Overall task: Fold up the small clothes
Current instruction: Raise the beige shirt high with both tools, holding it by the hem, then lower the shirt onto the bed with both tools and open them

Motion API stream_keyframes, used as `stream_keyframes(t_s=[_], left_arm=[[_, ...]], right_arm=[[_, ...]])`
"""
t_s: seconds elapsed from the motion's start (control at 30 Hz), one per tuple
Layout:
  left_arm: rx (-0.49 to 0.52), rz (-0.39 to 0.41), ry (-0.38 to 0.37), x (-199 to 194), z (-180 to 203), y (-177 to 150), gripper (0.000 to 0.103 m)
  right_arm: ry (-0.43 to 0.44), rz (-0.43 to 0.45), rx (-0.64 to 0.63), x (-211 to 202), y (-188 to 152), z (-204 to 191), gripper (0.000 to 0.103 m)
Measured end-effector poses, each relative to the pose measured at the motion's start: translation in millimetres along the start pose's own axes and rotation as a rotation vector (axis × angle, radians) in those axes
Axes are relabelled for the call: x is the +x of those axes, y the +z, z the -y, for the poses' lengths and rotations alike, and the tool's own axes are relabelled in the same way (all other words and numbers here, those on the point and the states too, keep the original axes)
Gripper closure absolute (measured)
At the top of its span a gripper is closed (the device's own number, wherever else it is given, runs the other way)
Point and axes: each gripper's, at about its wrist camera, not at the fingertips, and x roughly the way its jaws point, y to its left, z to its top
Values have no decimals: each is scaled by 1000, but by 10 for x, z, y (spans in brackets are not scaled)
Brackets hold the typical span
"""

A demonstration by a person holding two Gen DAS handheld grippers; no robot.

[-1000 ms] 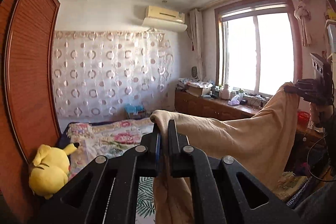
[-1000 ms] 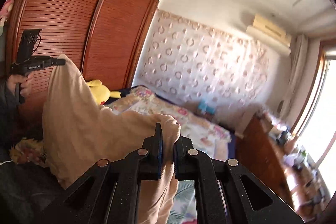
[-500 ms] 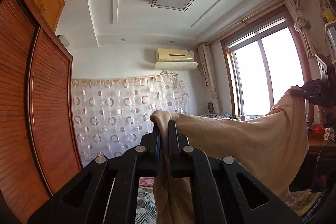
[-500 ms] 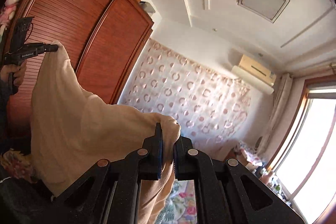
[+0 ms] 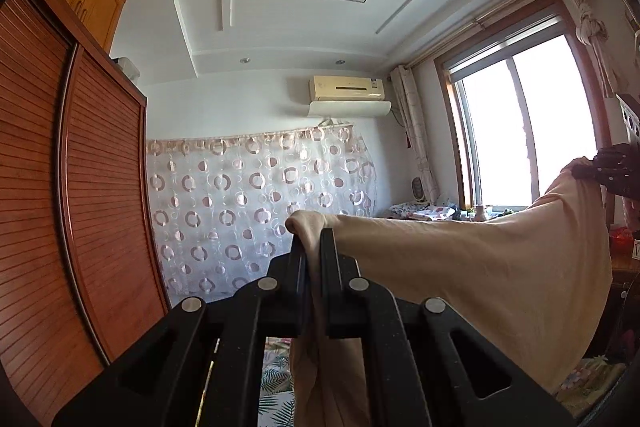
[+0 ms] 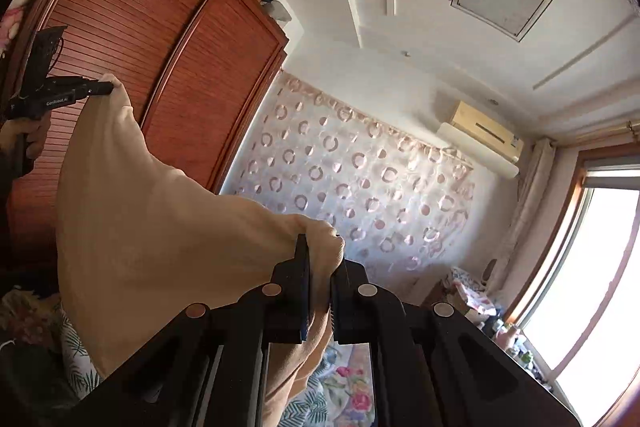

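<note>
A beige garment (image 5: 480, 267) hangs stretched in the air between my two grippers. My left gripper (image 5: 314, 239) is shut on one corner of it; the cloth bunches above the fingertips and drapes below. In the left wrist view the right gripper (image 5: 592, 169) pinches the other corner at the far right. My right gripper (image 6: 320, 247) is shut on its corner of the garment (image 6: 140, 227). In the right wrist view the left gripper (image 6: 106, 89) holds the far corner at the upper left. Both point upward toward the ceiling.
A bed with a floral sheet (image 6: 344, 383) lies below. A red-brown wardrobe (image 5: 60, 207) stands on the left. A circle-patterned curtain (image 5: 260, 207) covers the far wall, a window (image 5: 520, 131) and a cluttered wooden counter (image 6: 500, 331) are on the right.
Both grippers have tilted and risen, lifting the garment. The views now show the ceiling and the bed has dropped out of sight. Both grips stay shut.
</note>
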Motion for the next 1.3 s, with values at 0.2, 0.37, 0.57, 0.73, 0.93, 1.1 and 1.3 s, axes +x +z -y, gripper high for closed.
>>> stream_keyframes(t_s=[0.2, 0.37, 0.57, 0.73, 0.93, 1.1, 1.3], left_arm=[[-15, -87, 36, 729, 28, -502, 96], [-44, -213, 55, 1581, -26, -1194, 96], [-57, -378, 69, 2442, 27, -2034, 96], [-76, -461, 70, 2935, 38, -2433, 96], [-85, -536, 62, 3355, -4, -2649, 96], [-92, -591, 51, 3679, -40, -2849, 96], [-104, -654, 38, 3986, -88, -3150, 96]], right_arm=[[52, -126, 41, 1014, -636, -16, 95], [117, -209, 97, 2004, -1318, -71, 95], [130, -363, 178, 3185, -2040, -114, 95], [140, -440, 197, 3904, -2262, -122, 95], [160, -511, 206, 4573, -2212, -40, 95], [177, -563, 229, 4800, -2064, 83, 95], [188, -627, 255, 5299, -2199, 82, 95]])
